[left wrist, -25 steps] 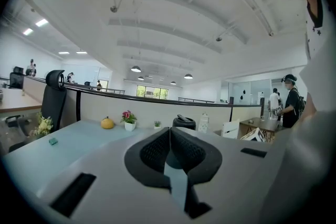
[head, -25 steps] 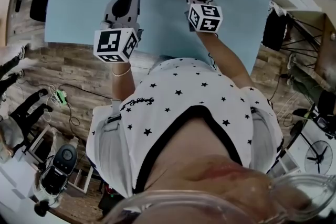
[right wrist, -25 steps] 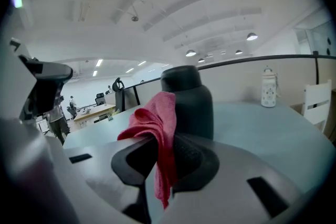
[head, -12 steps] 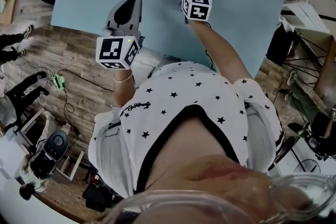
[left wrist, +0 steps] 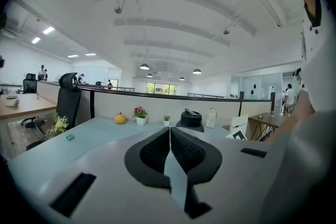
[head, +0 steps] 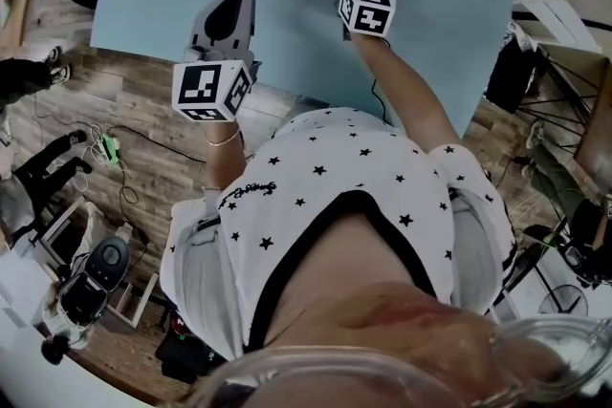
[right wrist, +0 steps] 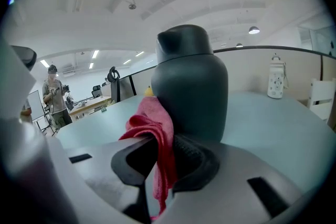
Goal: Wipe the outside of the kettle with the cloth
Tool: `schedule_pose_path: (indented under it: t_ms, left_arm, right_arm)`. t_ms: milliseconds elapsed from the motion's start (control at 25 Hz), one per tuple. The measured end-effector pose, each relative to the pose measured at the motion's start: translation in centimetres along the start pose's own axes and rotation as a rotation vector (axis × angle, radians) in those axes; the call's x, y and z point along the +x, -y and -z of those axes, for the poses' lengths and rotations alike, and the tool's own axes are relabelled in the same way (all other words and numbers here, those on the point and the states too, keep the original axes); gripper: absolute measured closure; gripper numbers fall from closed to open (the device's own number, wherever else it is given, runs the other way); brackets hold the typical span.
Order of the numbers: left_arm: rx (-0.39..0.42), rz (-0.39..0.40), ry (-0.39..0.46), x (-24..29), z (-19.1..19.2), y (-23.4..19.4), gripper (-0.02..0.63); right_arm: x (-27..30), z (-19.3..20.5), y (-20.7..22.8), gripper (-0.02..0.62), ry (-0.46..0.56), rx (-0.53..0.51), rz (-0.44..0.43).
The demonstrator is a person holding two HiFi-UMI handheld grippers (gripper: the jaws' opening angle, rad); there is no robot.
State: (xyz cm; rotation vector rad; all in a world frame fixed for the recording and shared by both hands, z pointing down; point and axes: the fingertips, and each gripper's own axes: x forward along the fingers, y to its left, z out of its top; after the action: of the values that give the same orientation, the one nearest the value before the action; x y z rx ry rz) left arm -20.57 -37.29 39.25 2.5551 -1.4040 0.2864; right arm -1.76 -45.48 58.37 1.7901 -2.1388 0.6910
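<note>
Pink cloth clamped in right gripper, bunched against side of dark kettle standing on pale blue worktop. Left gripper empty, jaws together, well apart from kettle.

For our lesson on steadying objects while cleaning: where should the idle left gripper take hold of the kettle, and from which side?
Probably the narrower top of the kettle, coming down from above: the body looks too broad and smooth for the jaws, and the right gripper holds the cloth at its near left side.
</note>
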Motion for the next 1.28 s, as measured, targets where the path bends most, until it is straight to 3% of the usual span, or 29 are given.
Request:
schedule_pose_path:
  t_ms: [640, 1040, 1280]
  left_arm:
    - [0.025, 0.045, -0.007, 2.4, -0.3, 4.2, 0.577]
    - [0.027, 0.005, -0.017, 1.4, -0.1, 4.2, 0.577]
    - [0.026, -0.012, -0.014, 0.1, -0.2, 3.8, 0.577]
  right_arm:
    - [-2.3, 1.0, 6.5, 0.523, -0.002, 0.021, 0.055]
    - [-2.4, 0.4, 11.2, 0.523, 0.009, 0.072, 0.124]
    - [-2.6, 0.7, 11.8, 0.523, 0.002, 0.062, 0.142]
